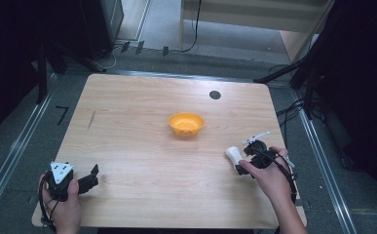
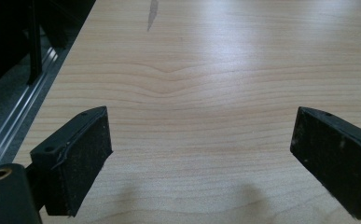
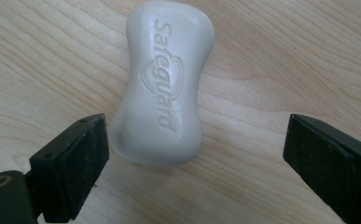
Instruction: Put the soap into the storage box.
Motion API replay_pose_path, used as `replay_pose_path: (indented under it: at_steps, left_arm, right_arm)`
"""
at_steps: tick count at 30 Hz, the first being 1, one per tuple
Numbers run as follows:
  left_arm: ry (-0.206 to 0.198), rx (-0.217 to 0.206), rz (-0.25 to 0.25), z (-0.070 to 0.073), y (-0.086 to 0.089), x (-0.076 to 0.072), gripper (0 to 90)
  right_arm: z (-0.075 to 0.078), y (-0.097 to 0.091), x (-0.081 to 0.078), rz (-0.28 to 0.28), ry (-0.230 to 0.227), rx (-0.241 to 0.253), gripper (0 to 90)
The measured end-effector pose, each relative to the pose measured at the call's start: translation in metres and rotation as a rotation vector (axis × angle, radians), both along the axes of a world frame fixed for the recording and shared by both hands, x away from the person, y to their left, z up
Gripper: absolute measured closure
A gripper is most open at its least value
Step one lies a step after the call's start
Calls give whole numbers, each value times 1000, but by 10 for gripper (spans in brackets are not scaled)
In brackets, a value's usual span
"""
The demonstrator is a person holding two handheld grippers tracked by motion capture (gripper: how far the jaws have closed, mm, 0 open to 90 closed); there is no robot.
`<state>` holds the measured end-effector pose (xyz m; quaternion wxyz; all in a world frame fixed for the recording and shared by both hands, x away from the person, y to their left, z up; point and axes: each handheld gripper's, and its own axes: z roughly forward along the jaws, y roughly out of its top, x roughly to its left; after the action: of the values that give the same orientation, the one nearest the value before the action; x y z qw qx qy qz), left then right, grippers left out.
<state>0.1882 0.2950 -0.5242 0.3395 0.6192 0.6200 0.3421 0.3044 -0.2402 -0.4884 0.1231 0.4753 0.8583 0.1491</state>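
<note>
Where it lies flat, soap bar [image 3: 163,88] points lengthwise away from tongs [image 3: 194,154].

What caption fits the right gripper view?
Open right gripper poised over a white soap bar lying on the wooden table.

Left claw [image 2: 201,154]: bare surface [image 2: 206,84] between and ahead of its jaws, free passage. Right claw [image 3: 194,163]: soap bar [image 3: 166,84] lies between its jaws, nearer one; orange bowl [image 1: 186,124] stands well beyond, apart.

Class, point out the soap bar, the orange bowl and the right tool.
soap bar [image 3: 162,88], right gripper view, embossed top face.
orange bowl [image 1: 186,118], high view, far rim.
right tool [image 3: 194,158], right gripper view, between its tips.
</note>
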Motion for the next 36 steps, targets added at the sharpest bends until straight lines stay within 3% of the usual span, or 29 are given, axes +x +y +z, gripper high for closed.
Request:
replay_pose_path:
  at_steps: [5, 13, 16, 23, 36]
  left_arm:
    - [0, 1, -1, 0, 0, 0, 56]
    - [1, 0, 1, 0, 0, 0, 56]
    - [3, -1, 1, 0, 0, 0, 56]
    - [4, -3, 0, 0, 0, 0, 61]
    - [5, -7, -1, 0, 0, 1, 62]
  right_arm:
    - [-1, 6, 4, -20, -2, -29, 140]
    - [-3, 15, 10, -24, 11, -26, 161]
    - [-3, 18, 13, -22, 17, -9, 166]
    - [-4, 22, 19, -23, 53, 17, 295]
    - [-11, 27, 27, -52, 90, 21, 379]
